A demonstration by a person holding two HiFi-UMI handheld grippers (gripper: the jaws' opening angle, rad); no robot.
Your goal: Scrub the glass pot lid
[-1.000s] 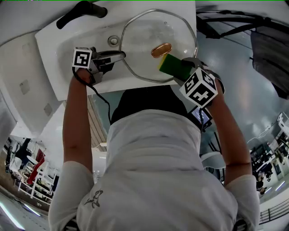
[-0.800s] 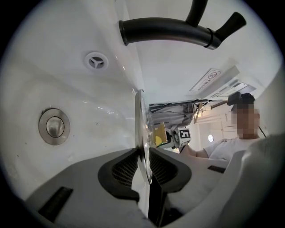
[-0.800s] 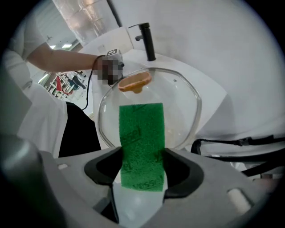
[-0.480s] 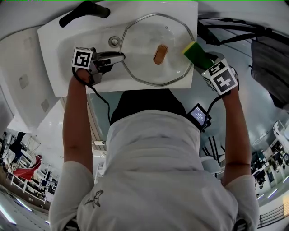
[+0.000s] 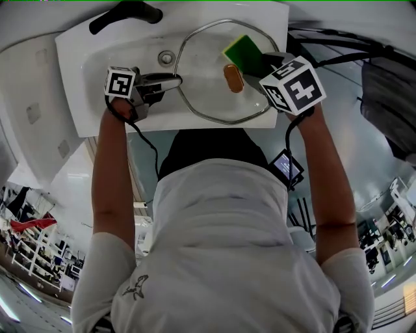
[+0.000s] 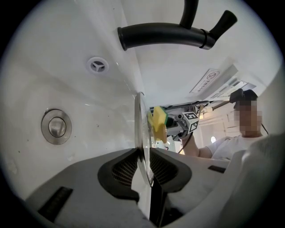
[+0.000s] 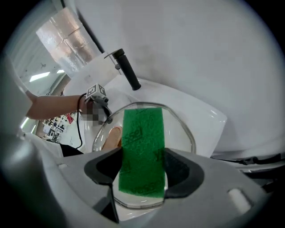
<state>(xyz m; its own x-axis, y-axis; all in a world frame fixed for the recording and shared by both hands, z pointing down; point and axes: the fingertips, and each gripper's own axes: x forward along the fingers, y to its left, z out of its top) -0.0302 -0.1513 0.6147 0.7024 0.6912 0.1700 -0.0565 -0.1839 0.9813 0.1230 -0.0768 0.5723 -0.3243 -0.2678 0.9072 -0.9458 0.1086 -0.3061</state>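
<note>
While left gripper (image 5: 174, 82) pinches rim of glass pot lid (image 5: 205, 62) — jaws nearly together on thin edge — lid hangs over white sink basin (image 5: 78, 97), close by drain plug (image 5: 166, 58). Right gripper (image 5: 268, 64) clamps scrub sponge (image 5: 242, 53), jaws pressed on both its sides. Sponge sits at lid's glass beside brown knob (image 5: 233, 78) — yellow foam toward glass, green scour face toward right gripper's camera. Black faucet (image 5: 123, 13) at basin's far edge.

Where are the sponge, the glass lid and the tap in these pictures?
sponge (image 5: 244, 54), head view, on its green face
lid (image 5: 201, 77), head view, on the bare glass left of centre
tap (image 6: 160, 35), left gripper view, on the black spout
</note>
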